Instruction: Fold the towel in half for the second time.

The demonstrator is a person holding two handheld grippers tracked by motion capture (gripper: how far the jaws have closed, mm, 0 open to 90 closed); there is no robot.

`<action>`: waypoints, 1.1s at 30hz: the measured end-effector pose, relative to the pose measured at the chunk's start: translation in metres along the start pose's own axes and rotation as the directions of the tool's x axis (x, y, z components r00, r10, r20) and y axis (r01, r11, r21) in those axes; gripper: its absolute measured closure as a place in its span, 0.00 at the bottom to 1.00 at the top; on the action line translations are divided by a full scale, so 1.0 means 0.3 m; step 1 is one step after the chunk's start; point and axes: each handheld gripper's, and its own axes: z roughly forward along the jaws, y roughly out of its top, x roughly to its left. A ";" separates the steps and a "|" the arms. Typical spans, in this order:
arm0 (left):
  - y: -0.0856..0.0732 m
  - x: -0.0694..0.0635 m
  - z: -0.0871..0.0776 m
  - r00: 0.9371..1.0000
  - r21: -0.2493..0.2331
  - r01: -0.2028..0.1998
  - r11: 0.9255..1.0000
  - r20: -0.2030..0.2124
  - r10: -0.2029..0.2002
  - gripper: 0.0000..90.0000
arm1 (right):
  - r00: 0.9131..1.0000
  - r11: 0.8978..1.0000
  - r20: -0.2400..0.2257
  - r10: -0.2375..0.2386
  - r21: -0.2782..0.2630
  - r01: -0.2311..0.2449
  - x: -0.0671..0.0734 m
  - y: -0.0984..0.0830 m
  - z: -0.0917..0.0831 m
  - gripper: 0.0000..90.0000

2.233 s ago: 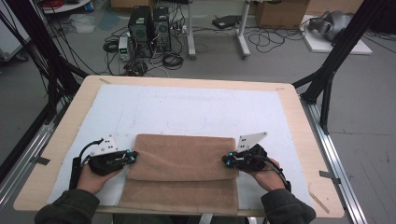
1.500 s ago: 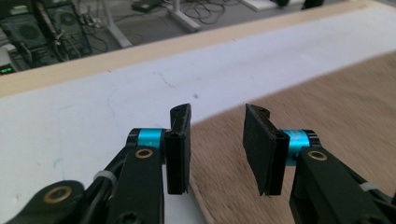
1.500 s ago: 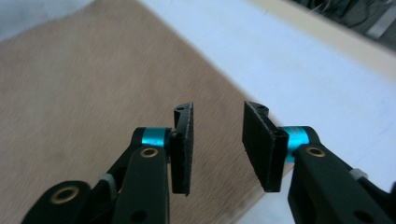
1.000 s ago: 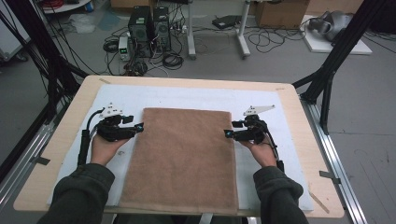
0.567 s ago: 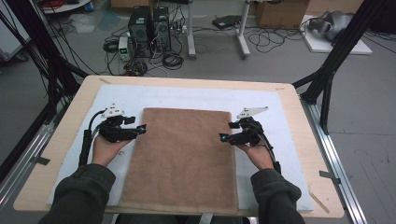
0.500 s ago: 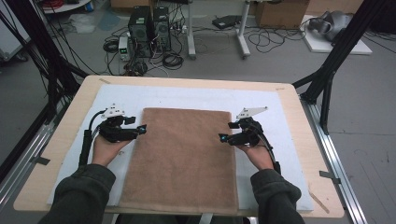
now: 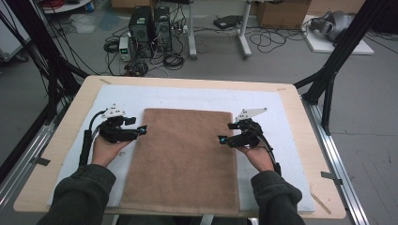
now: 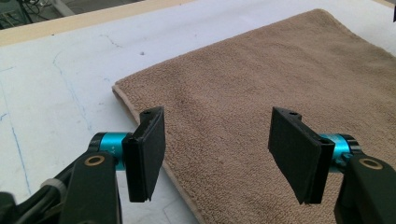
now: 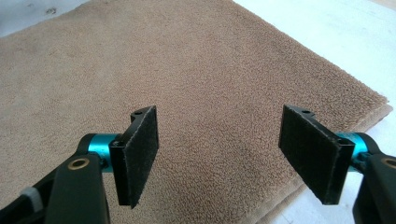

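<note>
Since the earlier frame the brown towel (image 7: 182,159) has been unfolded flat on the white table cover (image 7: 281,112), and the left gripper (image 7: 141,130) and right gripper (image 7: 222,139), jaws just opened and empty, hover over its side edges; release appears complete, so the next move probably requires regrasping an edge.

Brown terry towel (image 7: 183,159) — folded into a flat rectangle — lies spread mid-bench on the white mat (image 7: 277,117), its long side running front to back.

One brown towel (image 7: 184,159) on one white mat (image 7: 277,112); two grippers, left (image 7: 141,131) and right (image 7: 221,139), flanking the towel.
</note>
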 end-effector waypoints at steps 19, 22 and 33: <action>0.090 0.006 -0.054 1.000 -0.016 0.008 1.000 -0.021 -0.008 0.44 | 0.996 0.998 0.071 -0.051 -0.020 0.053 -0.026 0.126 -0.080 0.32; 0.100 0.014 -0.057 1.000 -0.026 0.012 1.000 -0.027 -0.013 0.44 | 0.996 0.999 0.082 -0.045 -0.022 0.047 -0.043 0.132 -0.084 0.34; 0.076 0.088 0.030 0.996 0.036 0.035 0.999 -0.085 -0.032 0.44 | 0.990 0.999 0.139 -0.008 0.051 0.001 -0.128 0.149 -0.004 0.35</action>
